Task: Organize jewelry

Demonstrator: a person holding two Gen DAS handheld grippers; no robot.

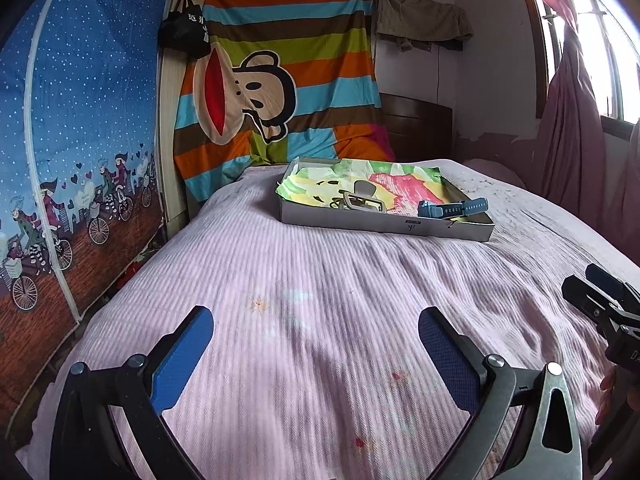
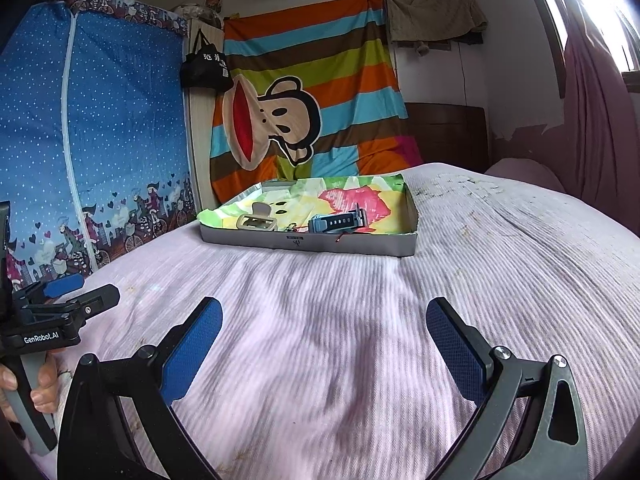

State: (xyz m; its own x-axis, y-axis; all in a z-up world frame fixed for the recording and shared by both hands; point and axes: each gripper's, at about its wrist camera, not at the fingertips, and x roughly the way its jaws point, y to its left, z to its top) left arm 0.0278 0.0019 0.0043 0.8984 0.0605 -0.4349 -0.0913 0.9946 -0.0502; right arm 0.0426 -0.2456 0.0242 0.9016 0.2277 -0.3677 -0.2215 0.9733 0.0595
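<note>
1. Blue-padded and black-framed, the left gripper (image 1: 316,330) hangs low over the bed with its jaws spread wide and nothing between them.
2. The right gripper (image 2: 324,320) is held the same way beside it, jaws spread and empty; a person's hand (image 2: 38,390) grips the handle of the left one, seen at the left edge of the right wrist view.
3. Under both lies a pink ribbed bedspread (image 1: 320,280), rumpled, with a few small reddish spots near the left gripper.
4. Further up the bed sits a shallow grey cardboard tray (image 1: 360,222), well apart from both grippers, lined with a brightly printed cloth (image 1: 400,188) in green, yellow and pink.
5. In the tray, toward its left, lies a beige hair claw clip (image 1: 360,198); toward its right front corner lies a blue smartwatch (image 1: 452,207) with its strap curled. A small red and green trinket (image 2: 294,227) lies between them, too small to identify.
6. Behind the bed hangs a striped cartoon-monkey sheet (image 1: 280,92); to the left stands a blue dotted fabric wardrobe (image 1: 80,140).
</note>
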